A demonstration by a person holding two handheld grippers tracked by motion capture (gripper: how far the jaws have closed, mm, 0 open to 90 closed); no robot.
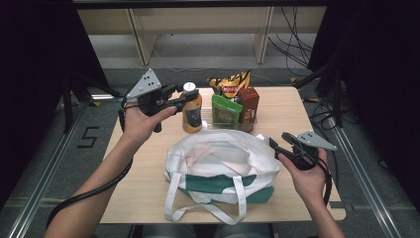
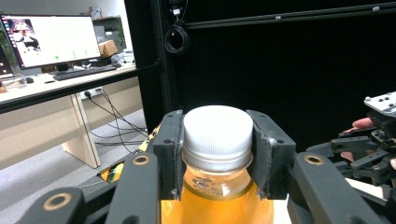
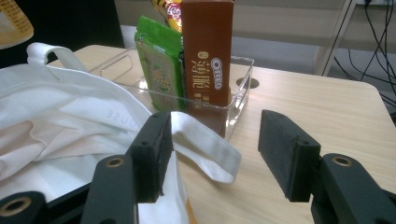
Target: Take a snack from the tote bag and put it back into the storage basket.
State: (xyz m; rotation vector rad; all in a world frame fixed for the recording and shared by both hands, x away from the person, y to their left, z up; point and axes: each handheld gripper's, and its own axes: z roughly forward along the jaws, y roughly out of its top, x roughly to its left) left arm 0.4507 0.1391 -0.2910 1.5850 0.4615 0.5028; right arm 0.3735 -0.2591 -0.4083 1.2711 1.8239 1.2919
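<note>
Bottle of orange juice (image 1: pixel 192 112): left gripper (image 2: pixel 217 140) is clamping its white cap, carrying it upright, likely bagward. Right gripper (image 3: pixel 212 154), jaws wide and empty, is waiting beside the white tote bag (image 1: pixel 218 163).

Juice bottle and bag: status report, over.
Left gripper clamped on juice bottle cap. Right gripper open at tote bag rim, holding nothing. Snack tray stands behind the bag.

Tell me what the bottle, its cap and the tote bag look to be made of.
Bottle: clear, glossy plastic by the look, orange liquid showing through.
Cap: white matte plastic with fine vertical ribs.
Tote bag: soft white cloth, probably canvas, with a green band; it creases and slumps.
</note>
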